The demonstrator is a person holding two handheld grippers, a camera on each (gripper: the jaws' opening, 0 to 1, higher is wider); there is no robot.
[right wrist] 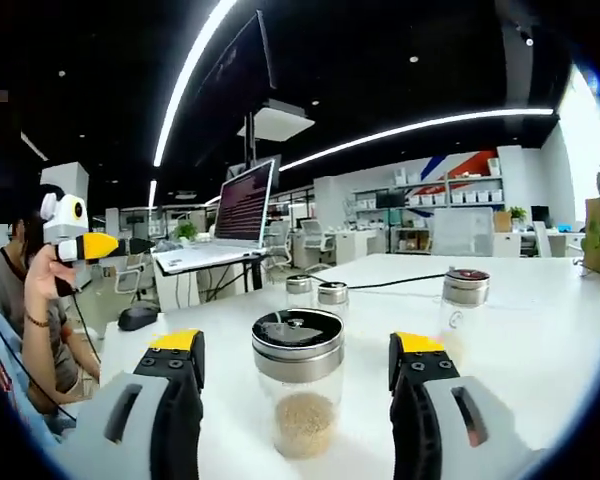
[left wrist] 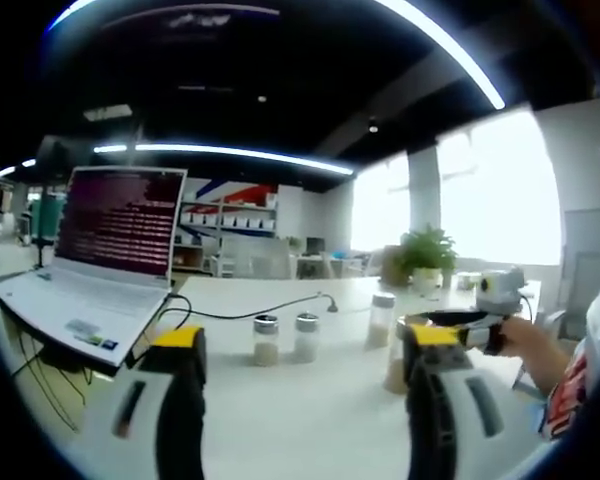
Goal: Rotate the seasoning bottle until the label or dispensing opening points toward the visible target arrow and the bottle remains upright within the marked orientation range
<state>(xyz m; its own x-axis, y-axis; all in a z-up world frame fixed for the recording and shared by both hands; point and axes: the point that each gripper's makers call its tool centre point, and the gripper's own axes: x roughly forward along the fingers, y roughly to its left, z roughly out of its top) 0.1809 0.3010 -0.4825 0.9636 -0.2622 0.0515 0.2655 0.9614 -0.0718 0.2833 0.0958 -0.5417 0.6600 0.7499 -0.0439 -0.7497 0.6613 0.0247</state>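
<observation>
A glass seasoning bottle [right wrist: 298, 395] with a black and silver lid and pale grains at its bottom stands upright on the white table [right wrist: 540, 330]. My right gripper [right wrist: 298, 345] is open, with one jaw on either side of the bottle and a gap to each. In the left gripper view the same bottle [left wrist: 395, 368] is partly hidden behind my own right jaw, and the right gripper [left wrist: 445, 320] reaches toward it from the right in a hand [left wrist: 525, 345]. My left gripper [left wrist: 305, 340] is open and holds nothing, hanging above the table short of the bottles.
Two small bottles [left wrist: 266, 340] [left wrist: 307, 336] and a taller one [left wrist: 382, 320] stand in mid table. An open laptop [left wrist: 100, 270] with a cable sits at the left, a black mouse [right wrist: 138, 317] beside it. A potted plant [left wrist: 427, 255] stands at the far edge. A person [right wrist: 30, 300] holds the left gripper [right wrist: 75, 240].
</observation>
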